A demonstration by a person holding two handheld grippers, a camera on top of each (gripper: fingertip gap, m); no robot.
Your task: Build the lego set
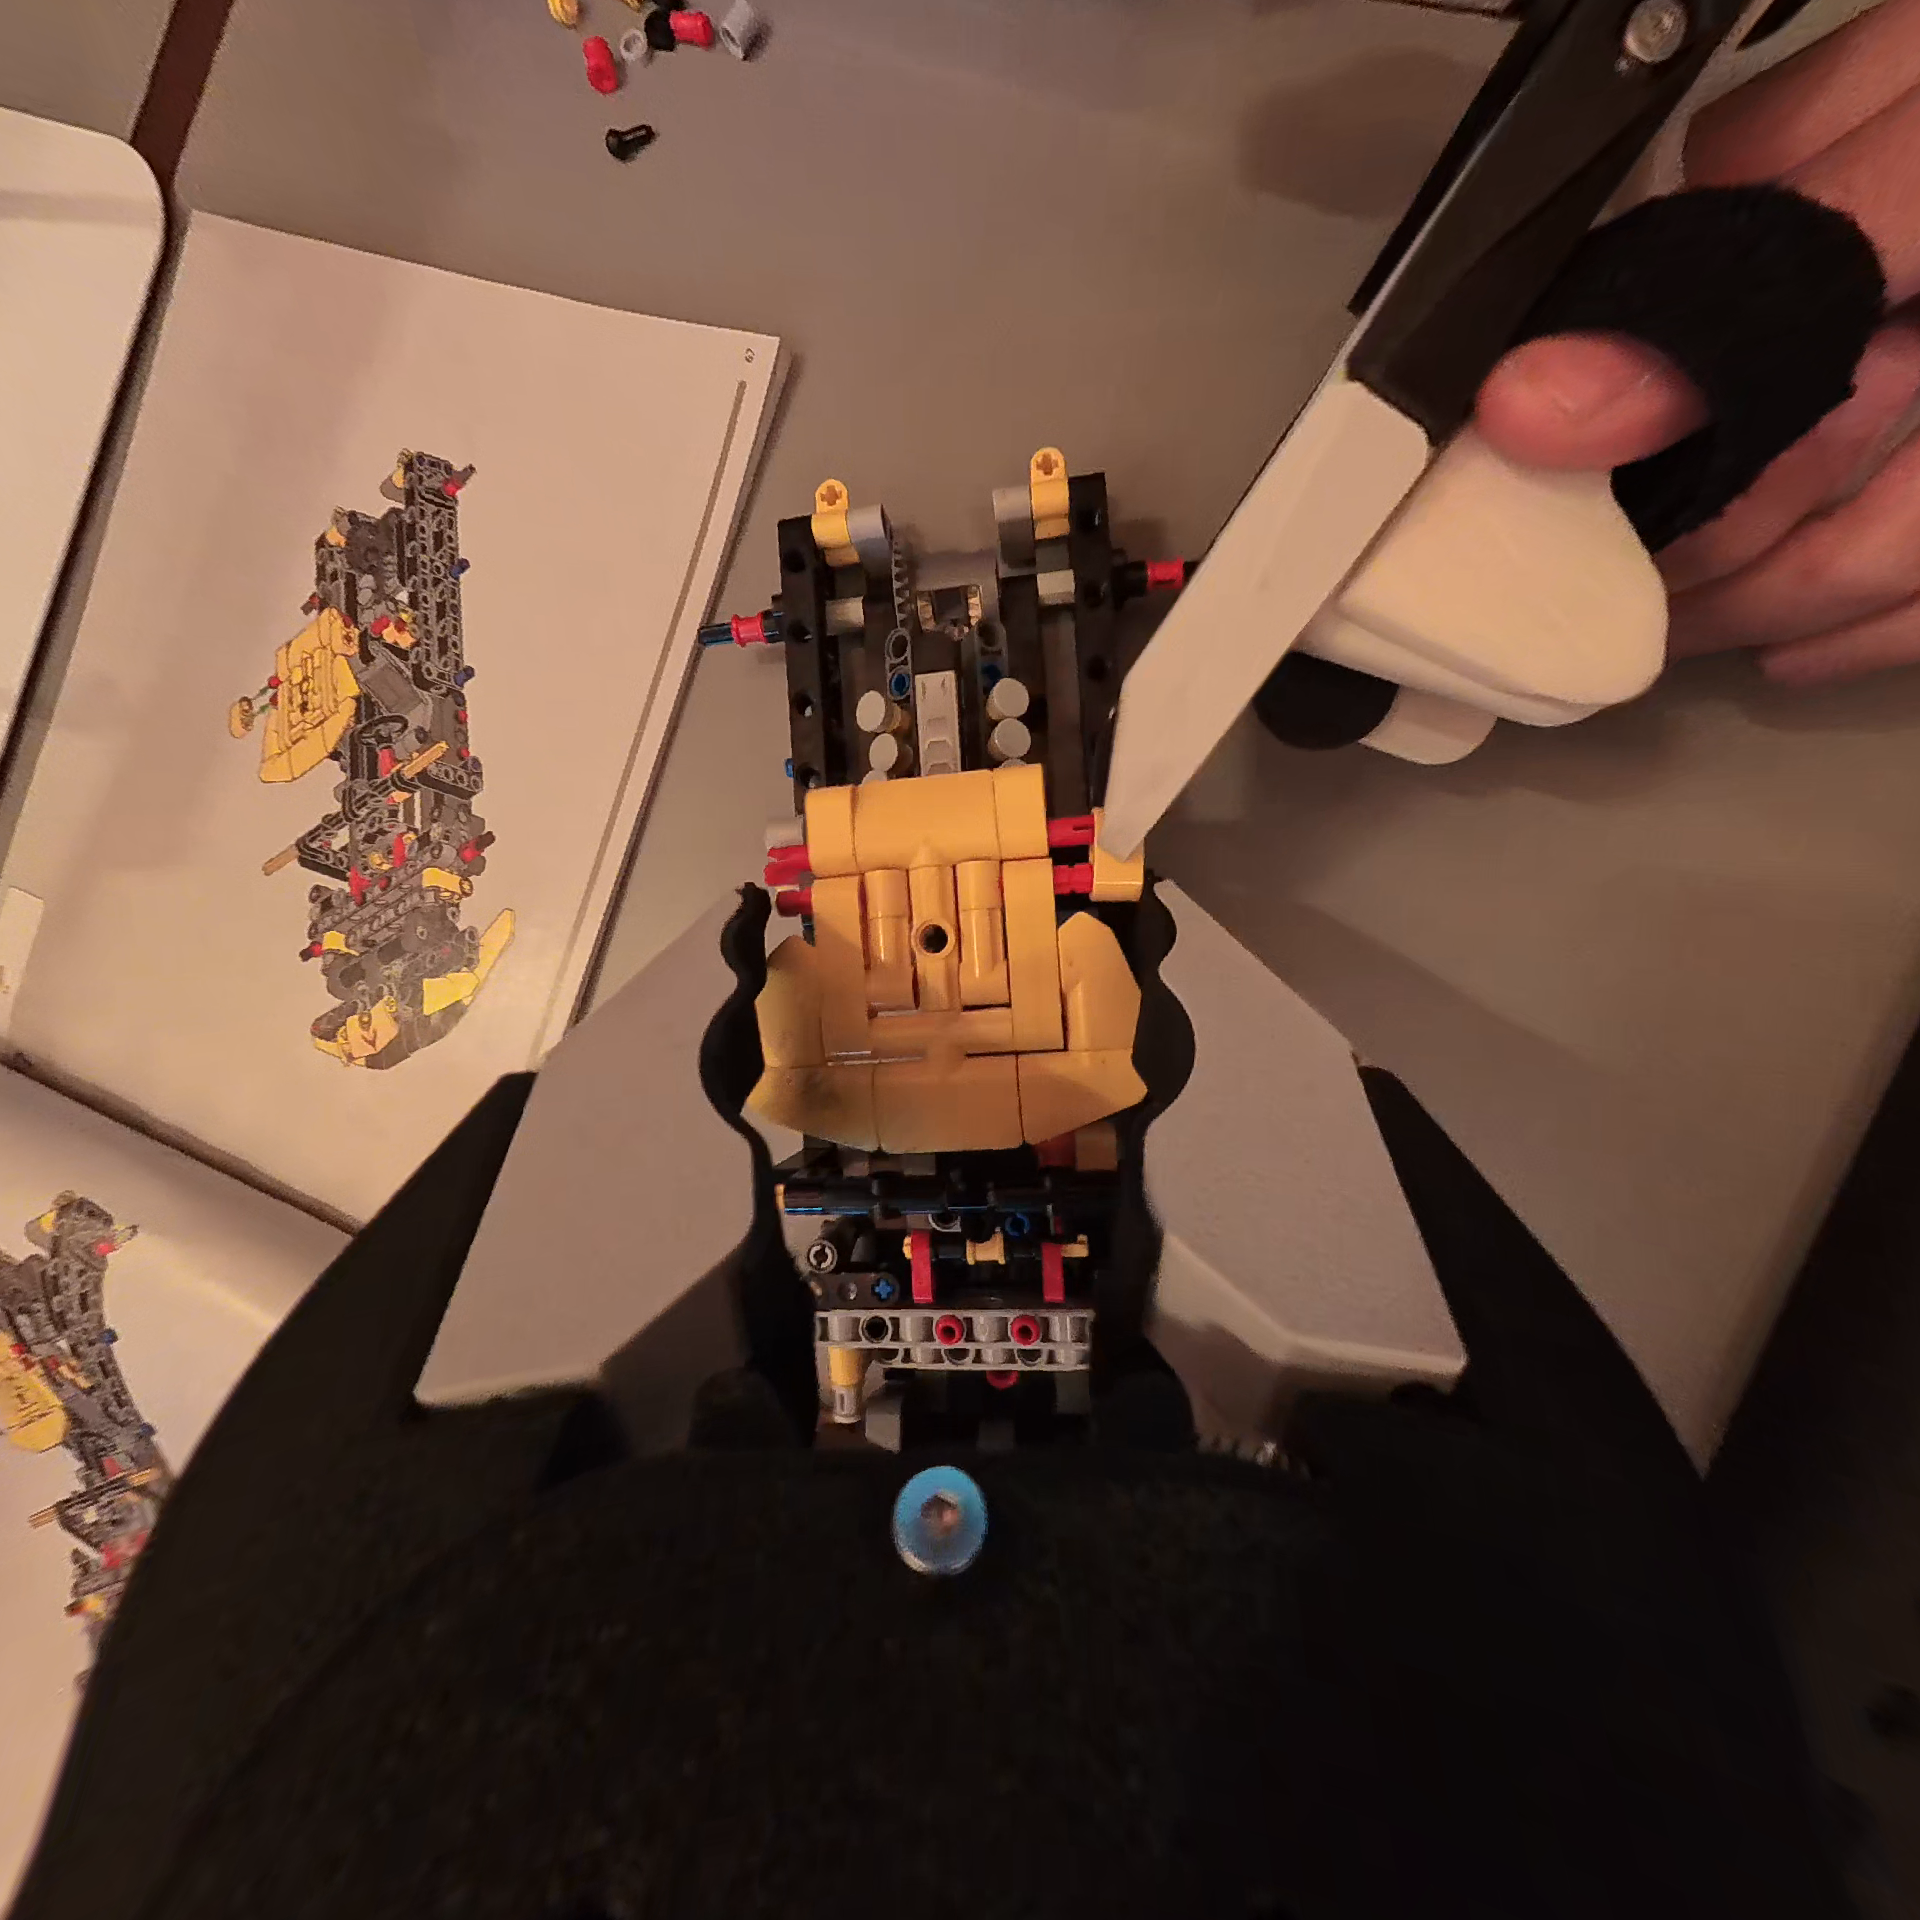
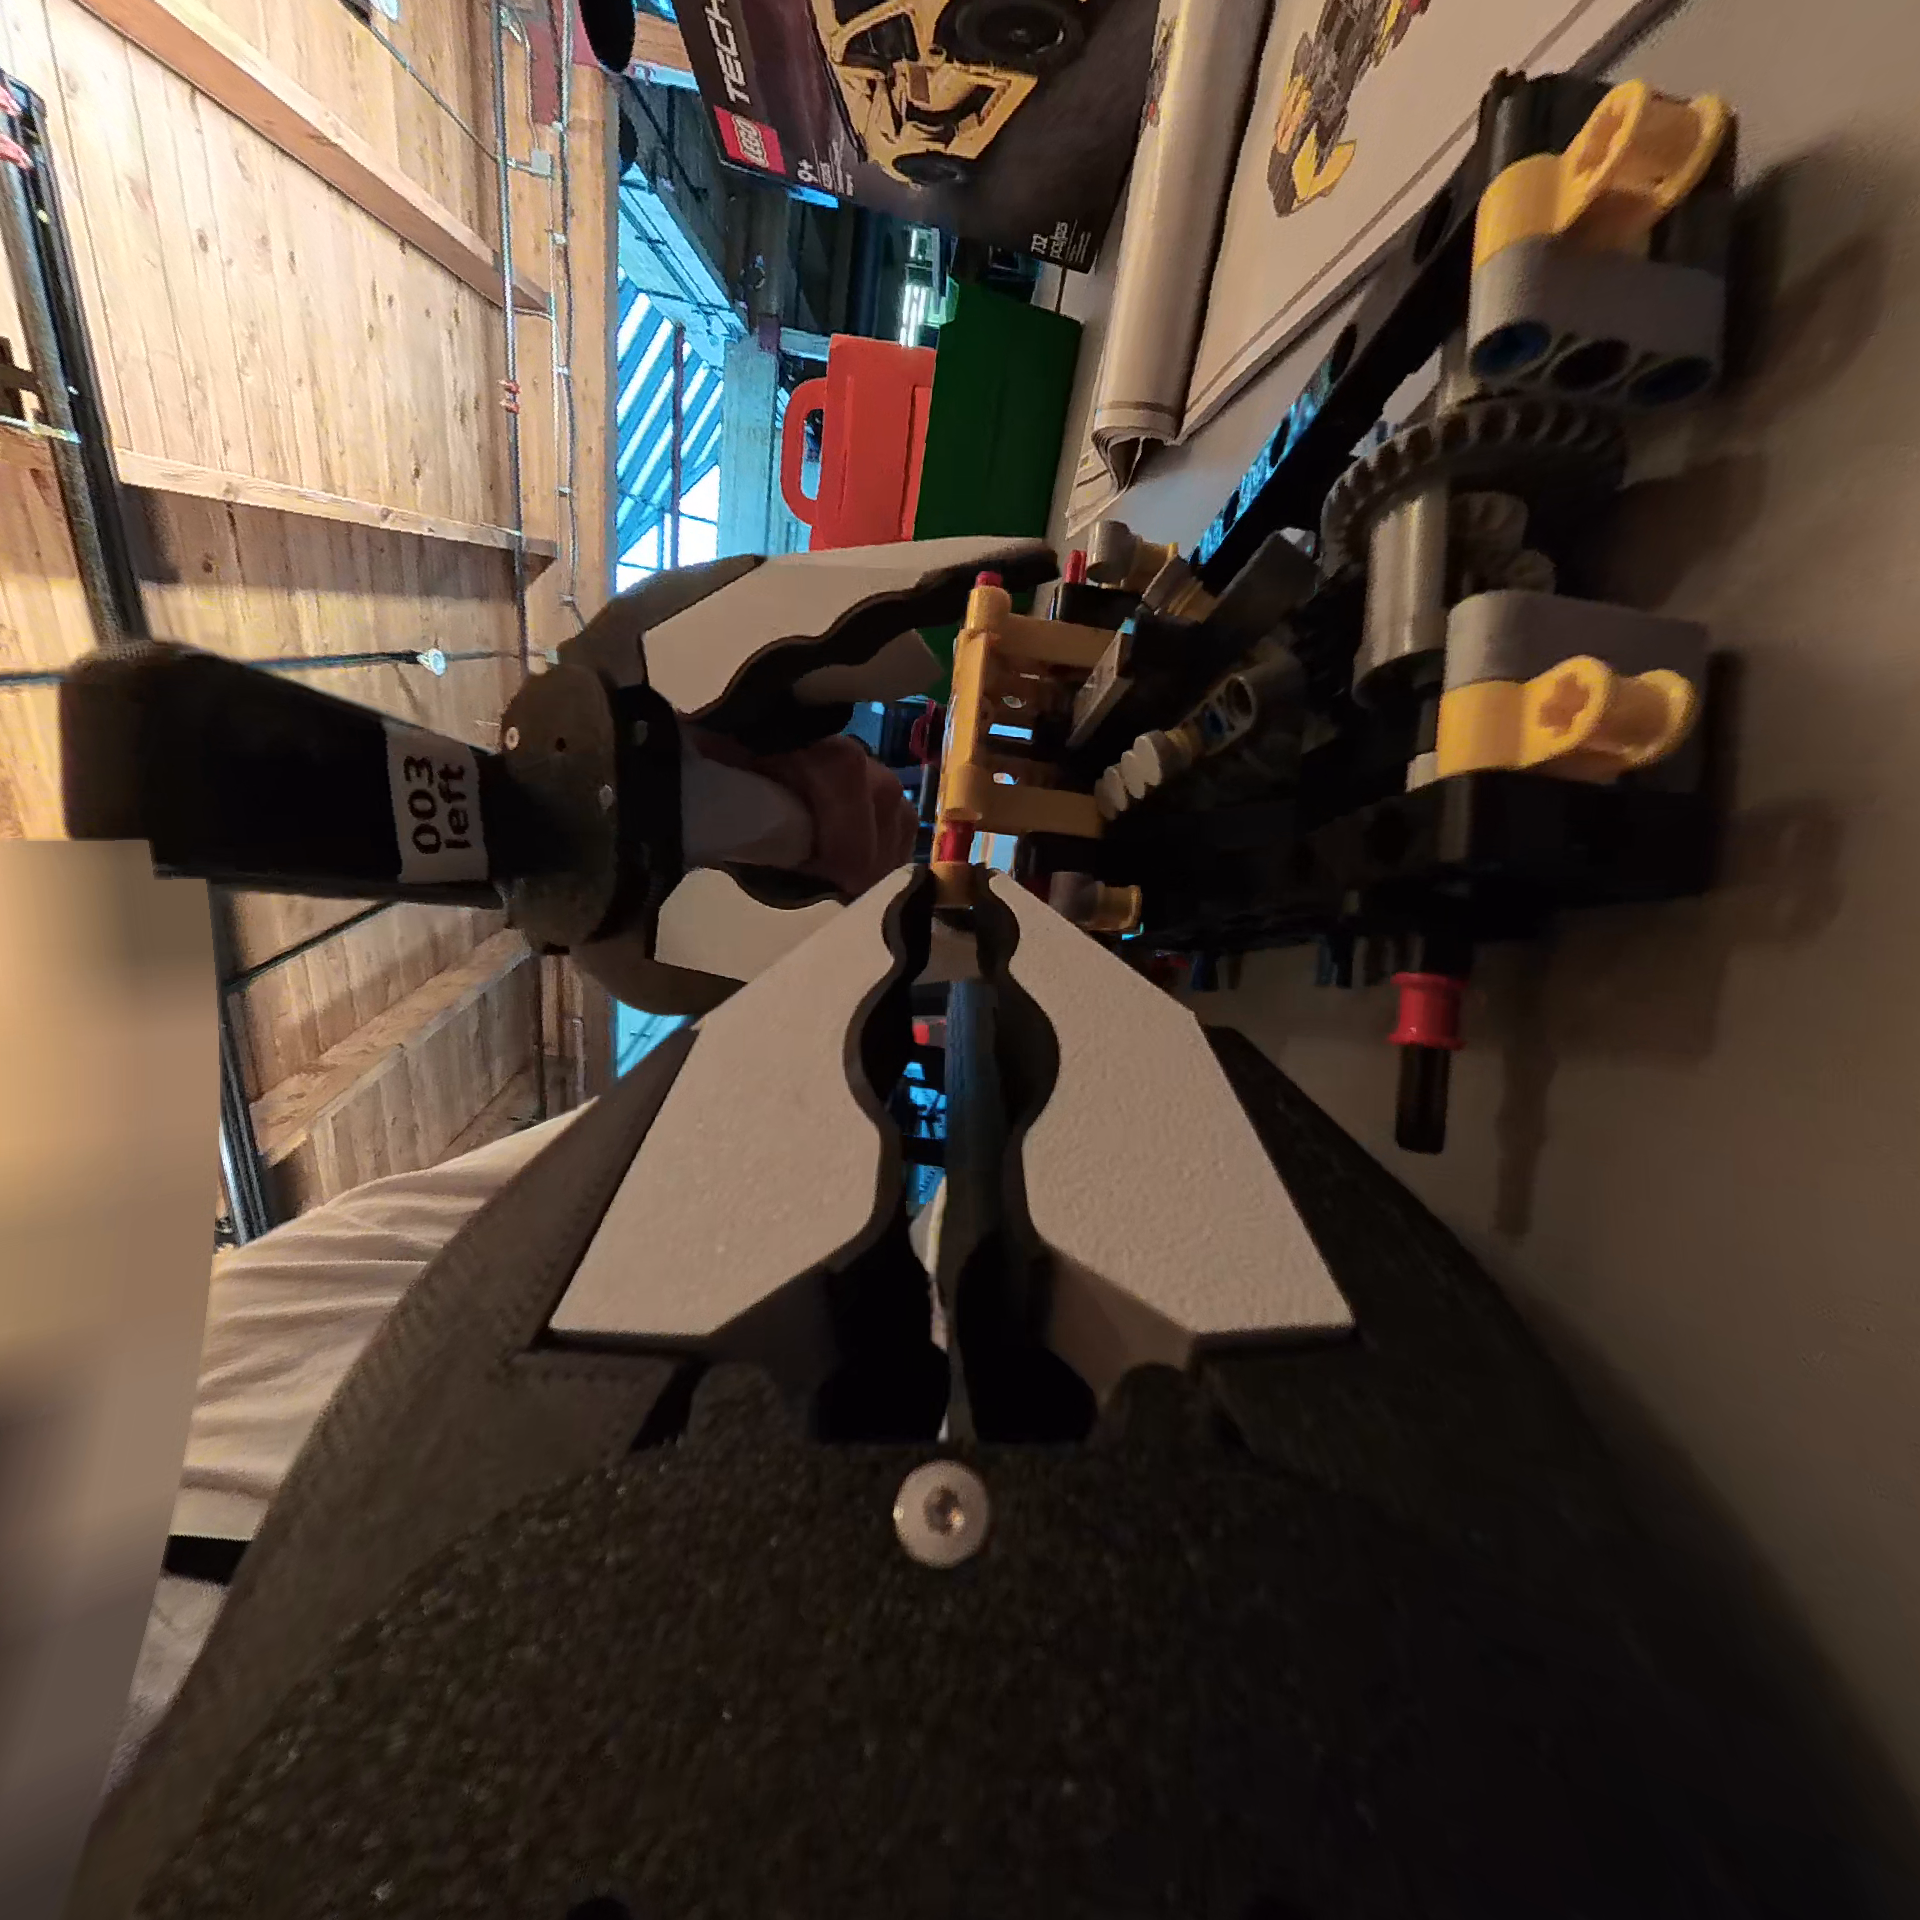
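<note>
Right tongs (image 2: 948, 891) pinched on a small yellow connector (image 1: 1117, 871) at the model's (image 1: 935, 935) side pins. Left tongs (image 1: 945, 1029) clamped round the model's yellow bodywork, on the table (image 1: 1039, 260). I'd push straight along the pins, left holding firm.

Two hand-held grippers (image 1: 940, 935) (image 2: 951, 894), one lego model (image 1: 935, 831), one instruction booklet (image 1: 416, 675)

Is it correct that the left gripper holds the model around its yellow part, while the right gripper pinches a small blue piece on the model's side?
Not quite: the piece is yellow, not blue. The left wrist view shows the right gripper pinching a small yellow piece on red pins at the model's side. The left gripper does hold the model around its yellow part.
</note>
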